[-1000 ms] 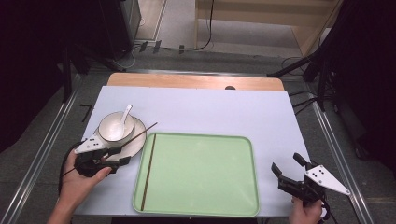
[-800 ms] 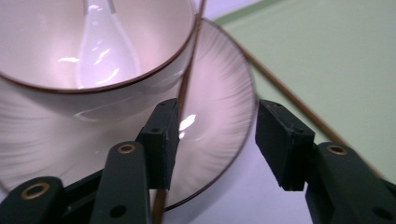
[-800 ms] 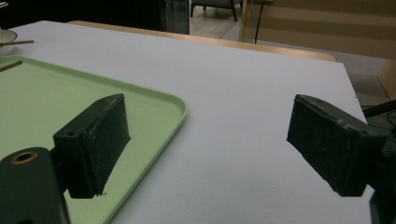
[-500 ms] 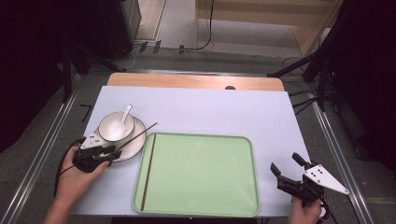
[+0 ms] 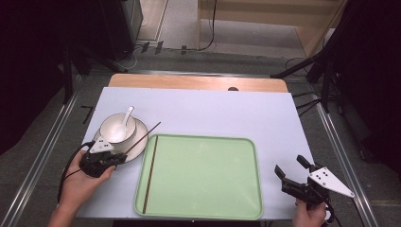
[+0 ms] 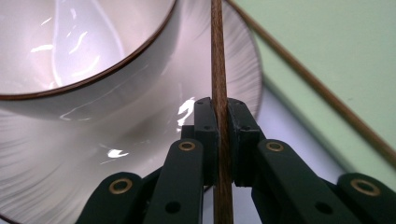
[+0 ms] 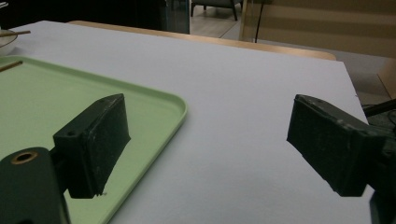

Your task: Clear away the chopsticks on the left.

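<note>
A thin brown chopstick point(image 5: 144, 135) lies slanted across the rim of a white plate point(image 5: 138, 143) at the table's left. On the plate stands a white bowl point(image 5: 112, 131) with a white spoon point(image 5: 124, 123) in it. My left gripper point(image 5: 117, 158) sits at the plate's near edge. Its jaws have just been closing, and in the left gripper view the pads press on that chopstick point(image 6: 218, 65), which runs between them point(image 6: 222, 135) past the bowl point(image 6: 70, 51). A second chopstick point(image 5: 150, 175) lies along the left side of the green tray point(image 5: 203, 175). My right gripper point(image 5: 289, 164) rests open, right of the tray.
The tray's rounded corner point(image 7: 180, 109) is just left of my open right gripper point(image 7: 210, 140), with bare white table beyond. A wooden strip point(image 5: 198, 82) borders the far edge of the table. Metal rails run along both sides.
The left gripper's jaws have drawn together around the chopstick on the plate. The right hand has kept still.
</note>
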`<state>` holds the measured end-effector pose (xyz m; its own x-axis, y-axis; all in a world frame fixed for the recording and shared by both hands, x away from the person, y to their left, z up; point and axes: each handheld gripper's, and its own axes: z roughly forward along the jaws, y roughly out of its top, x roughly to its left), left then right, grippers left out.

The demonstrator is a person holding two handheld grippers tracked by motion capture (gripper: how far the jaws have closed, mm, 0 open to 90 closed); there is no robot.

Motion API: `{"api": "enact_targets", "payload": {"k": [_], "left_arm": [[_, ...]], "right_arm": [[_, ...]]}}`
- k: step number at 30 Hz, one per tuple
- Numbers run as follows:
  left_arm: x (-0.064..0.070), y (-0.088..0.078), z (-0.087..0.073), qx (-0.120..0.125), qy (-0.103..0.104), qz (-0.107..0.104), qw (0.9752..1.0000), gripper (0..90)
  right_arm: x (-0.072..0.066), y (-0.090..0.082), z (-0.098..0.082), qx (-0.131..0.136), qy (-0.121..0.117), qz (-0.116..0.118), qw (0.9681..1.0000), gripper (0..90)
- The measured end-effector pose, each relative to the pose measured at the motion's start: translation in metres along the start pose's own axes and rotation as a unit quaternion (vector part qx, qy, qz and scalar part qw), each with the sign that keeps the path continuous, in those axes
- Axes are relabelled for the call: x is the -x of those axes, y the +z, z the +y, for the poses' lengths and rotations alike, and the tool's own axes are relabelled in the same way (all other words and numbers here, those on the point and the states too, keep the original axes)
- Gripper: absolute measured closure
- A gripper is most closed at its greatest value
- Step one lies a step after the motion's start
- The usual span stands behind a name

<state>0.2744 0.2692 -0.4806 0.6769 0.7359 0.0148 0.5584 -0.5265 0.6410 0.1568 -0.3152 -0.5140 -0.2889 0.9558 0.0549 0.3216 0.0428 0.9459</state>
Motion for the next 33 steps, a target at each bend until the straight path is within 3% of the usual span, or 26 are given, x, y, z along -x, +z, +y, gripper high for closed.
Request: {"api": "enact_targets", "payload": {"k": [12, 20, 24, 27, 33], "left_arm": [[0.058, 0.01, 0.012, 0.018, -0.001, -0.051, 0.9985, 84.1], [0.088, 0.025, 0.014, 0.009, -0.022, -0.091, 0.9956, 84.0], [0.101, 0.034, 0.015, 0.007, -0.044, -0.113, 0.9926, 83.9], [0.11, 0.04, 0.015, -0.002, -0.051, -0.117, 0.9918, 83.8], [0.123, 0.049, 0.013, -0.024, -0.043, -0.103, 0.9935, 83.7]], "right_arm": [[-0.001, 0.001, 0.001, 0.0, -0.001, 0.001, 1.0, 12.7], [-0.001, 0.001, 0.0, -0.001, -0.002, 0.002, 1.0, 12.7], [-0.001, 0.002, 0.001, -0.001, -0.002, 0.003, 1.0, 12.8], [-0.001, 0.003, 0.001, -0.001, -0.001, 0.003, 1.0, 12.8], [-0.001, 0.002, 0.001, -0.001, -0.002, 0.003, 1.0, 12.7]]}}
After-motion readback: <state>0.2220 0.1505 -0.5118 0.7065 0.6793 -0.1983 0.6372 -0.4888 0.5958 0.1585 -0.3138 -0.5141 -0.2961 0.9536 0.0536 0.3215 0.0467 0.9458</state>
